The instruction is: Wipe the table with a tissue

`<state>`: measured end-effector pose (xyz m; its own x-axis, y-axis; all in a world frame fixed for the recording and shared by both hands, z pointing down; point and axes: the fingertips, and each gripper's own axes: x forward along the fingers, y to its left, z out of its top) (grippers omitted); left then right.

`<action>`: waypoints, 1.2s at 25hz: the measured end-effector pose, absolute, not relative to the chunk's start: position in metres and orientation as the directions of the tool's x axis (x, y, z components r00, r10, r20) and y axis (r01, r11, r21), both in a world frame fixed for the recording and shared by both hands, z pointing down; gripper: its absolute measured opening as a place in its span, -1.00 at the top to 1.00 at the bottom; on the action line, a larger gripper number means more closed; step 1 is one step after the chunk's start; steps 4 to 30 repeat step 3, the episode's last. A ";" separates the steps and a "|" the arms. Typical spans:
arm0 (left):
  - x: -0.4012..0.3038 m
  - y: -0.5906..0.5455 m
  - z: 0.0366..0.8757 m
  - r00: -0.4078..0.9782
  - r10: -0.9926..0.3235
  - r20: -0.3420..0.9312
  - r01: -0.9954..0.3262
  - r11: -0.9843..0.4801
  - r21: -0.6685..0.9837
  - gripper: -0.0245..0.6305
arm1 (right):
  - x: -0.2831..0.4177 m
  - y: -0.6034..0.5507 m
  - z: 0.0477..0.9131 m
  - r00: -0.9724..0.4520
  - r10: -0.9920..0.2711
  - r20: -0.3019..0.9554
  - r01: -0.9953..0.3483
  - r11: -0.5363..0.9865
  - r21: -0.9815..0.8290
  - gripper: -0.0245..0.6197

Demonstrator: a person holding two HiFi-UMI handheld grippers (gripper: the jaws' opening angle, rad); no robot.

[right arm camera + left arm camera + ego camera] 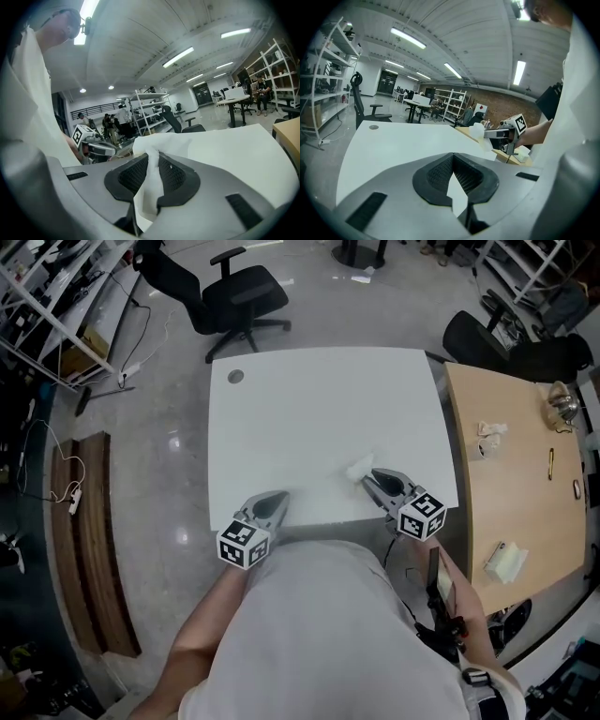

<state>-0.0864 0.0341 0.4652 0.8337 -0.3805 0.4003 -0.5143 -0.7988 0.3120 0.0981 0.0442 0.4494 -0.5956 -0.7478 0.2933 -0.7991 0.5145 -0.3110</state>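
White worktop (319, 418) stands on grey glossy floor (169, 427). At its near edge the left tool (280, 496) is closed, empty; the right tool (368, 475) clamps the tissue (357, 468) there. Wooden worktop (516, 474) stands just right.

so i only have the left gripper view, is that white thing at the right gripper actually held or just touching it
Observer: Held. In the right gripper view the tissue is pinched between the right gripper's fingers.
Operator: where is it on the table
Observer: The head view puts it near the white table's front edge, toward the right corner.
Operator: and my own gripper
Observer: The left gripper has its tip at that same front edge, further left, apart from the tissue.
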 end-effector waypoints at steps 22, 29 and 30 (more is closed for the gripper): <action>-0.083 0.030 0.466 0.835 -0.375 0.402 -0.510 -0.802 0.311 0.90 | 0.099 0.040 0.450 -0.593 -0.751 0.290 -0.801 0.512 -0.311 0.70; -0.083 0.030 0.466 0.835 -0.375 0.402 -0.510 -0.802 0.311 0.90 | 0.099 0.040 0.450 -0.593 -0.751 0.290 -0.801 0.512 -0.311 0.70; -0.083 0.030 0.466 0.835 -0.375 0.402 -0.510 -0.802 0.311 0.90 | 0.099 0.040 0.450 -0.593 -0.751 0.290 -0.801 0.512 -0.311 0.70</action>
